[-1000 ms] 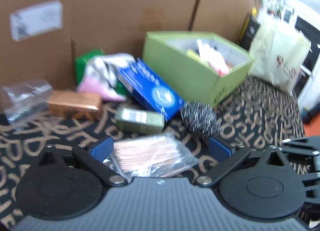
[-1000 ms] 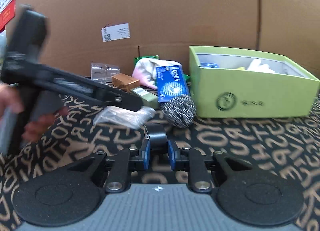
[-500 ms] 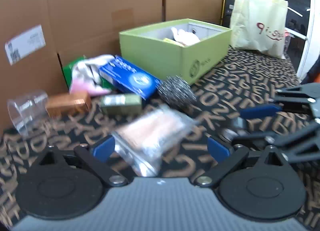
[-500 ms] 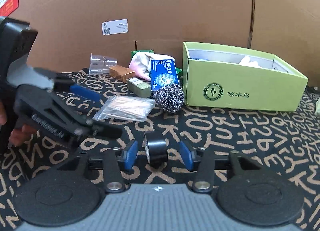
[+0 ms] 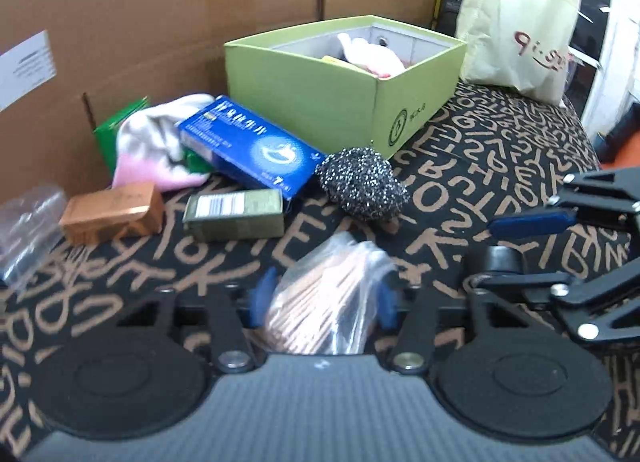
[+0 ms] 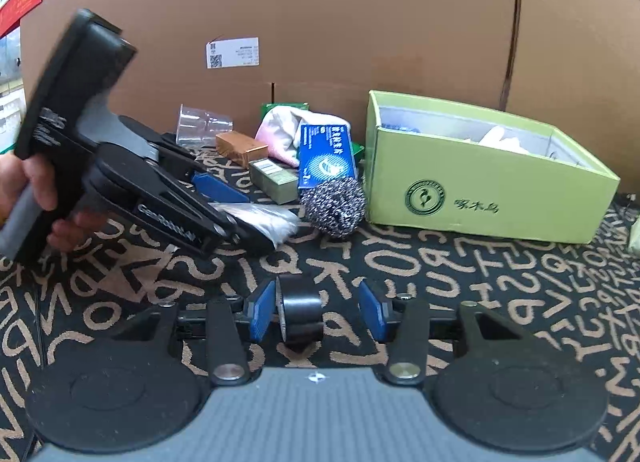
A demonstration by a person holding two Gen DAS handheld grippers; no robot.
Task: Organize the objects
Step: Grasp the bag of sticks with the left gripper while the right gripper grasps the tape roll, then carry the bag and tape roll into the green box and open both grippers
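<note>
Your plastic bag of thin sticks (image 5: 332,294) sits squeezed between the blue pads of your left hand-held gripper (image 5: 324,298), its bulk reaching forward past the fingertips, its long axis running roughly along the fingers; whether it is off the patterned cloth of the counter (image 6: 500,286) cannot be told. The green box (image 5: 340,101), open-topped and already holding a few things, lies ahead and slightly to the right of that gripper, beyond the steel scourer (image 5: 362,183), so the coming move looks like a lift up and forward over the near wall. The left hand is the one placed for that. Your right hand-held gripper (image 6: 318,312) has its pads spread apart around the small black roll (image 6: 300,314), which stands on the counter with neither pad clearly touching it; from that side the box lies ahead and to the right, with bare cloth in between. The tight spot is the clutter: the scourer, the blue carton (image 5: 248,145), the olive packet (image 5: 234,213) and the copper box (image 5: 114,211) sit close together to the front and left of the bag, with the cardboard wall (image 5: 160,21) just behind them. To the right of the scourer the cloth is open, though your right gripper crowds in there.
</note>
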